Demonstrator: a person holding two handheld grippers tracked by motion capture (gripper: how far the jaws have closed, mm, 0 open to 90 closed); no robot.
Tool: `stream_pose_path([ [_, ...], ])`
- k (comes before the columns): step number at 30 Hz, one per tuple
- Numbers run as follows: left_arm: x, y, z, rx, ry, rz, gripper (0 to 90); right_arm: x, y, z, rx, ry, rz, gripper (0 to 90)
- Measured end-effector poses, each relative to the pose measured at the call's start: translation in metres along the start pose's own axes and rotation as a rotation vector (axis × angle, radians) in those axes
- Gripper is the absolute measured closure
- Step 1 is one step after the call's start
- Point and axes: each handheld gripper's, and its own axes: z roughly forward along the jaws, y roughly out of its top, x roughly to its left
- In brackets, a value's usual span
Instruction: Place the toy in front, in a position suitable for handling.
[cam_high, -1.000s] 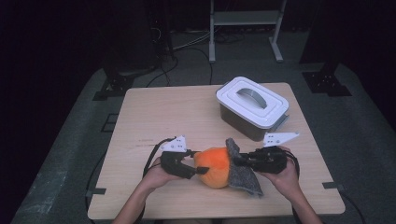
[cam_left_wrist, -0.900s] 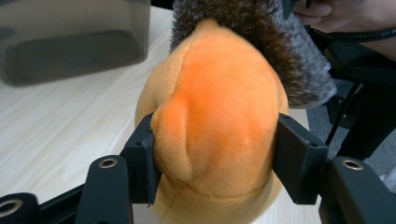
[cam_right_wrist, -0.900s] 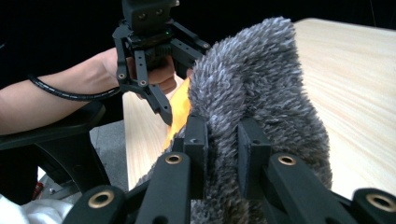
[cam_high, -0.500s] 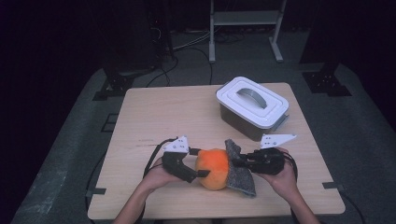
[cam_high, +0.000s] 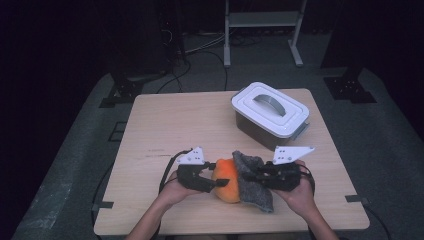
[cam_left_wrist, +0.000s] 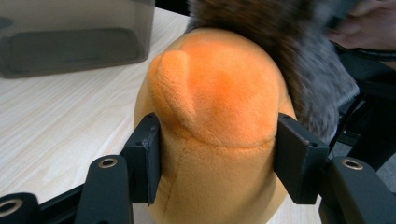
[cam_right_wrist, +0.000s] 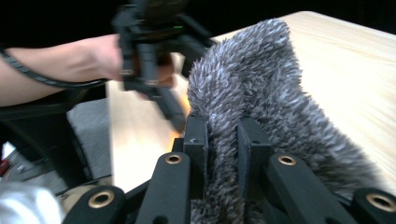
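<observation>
I see the orange plush toy (cam_high: 227, 180) near the front edge of the wooden bench (cam_high: 165, 125), between my two hands. My left gripper (cam_left_wrist: 215, 158) has its jaws clamped on the toy's orange body, one pad pressed into each side, as the left gripper view shows close up. My right gripper (cam_right_wrist: 223, 140) has its jaws pinched on the toy's grey furry part (cam_right_wrist: 261, 93), a thin fold of fur squeezed between the pads. From the high view the grey fur (cam_high: 255, 182) drapes over the right side of the orange body and trails toward the front edge. Behind and to the right of the toy stands a grey storage box (cam_high: 270, 120) with a white lid (cam_high: 267, 107) closed on it, well apart from both grippers.
</observation>
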Motion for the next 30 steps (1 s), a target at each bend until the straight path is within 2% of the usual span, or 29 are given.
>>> stream_pose_path([
  [2, 0.000, 0.000, 0.000, 0.001, -0.008, 0.012, 40.1, -0.007, -0.003, -0.006, -0.011, -0.030, 0.022, 75.3],
  [5, 0.000, 0.000, 0.001, -0.003, -0.018, 0.007, 37.2, -0.014, -0.006, -0.009, -0.003, -0.058, 0.038, 75.2],
  [9, 0.000, 0.002, 0.005, 0.003, -0.027, -0.015, 20.9, -0.016, -0.009, -0.008, 0.005, -0.041, 0.058, 75.5],
  [11, -0.002, 0.002, 0.007, 0.007, -0.009, -0.008, 18.3, -0.013, -0.007, -0.007, -0.002, -0.016, 0.056, 75.5],
  [14, -0.002, 0.003, 0.007, 0.004, 0.005, -0.007, 23.1, -0.002, -0.001, -0.002, -0.012, 0.032, 0.033, 75.5],
  [18, -0.004, 0.003, 0.008, -0.018, 0.029, -0.032, 34.7, 0.014, 0.006, 0.009, -0.002, 0.091, -0.018, 75.5],
  [21, -0.005, 0.002, 0.008, -0.016, 0.024, -0.022, 39.3, 0.016, 0.004, 0.014, 0.024, 0.066, -0.043, 75.7],
  [30, -0.005, 0.001, 0.006, -0.012, 0.003, 0.014, 40.6, -0.010, -0.002, -0.012, -0.018, -0.041, 0.023, 75.4],
])
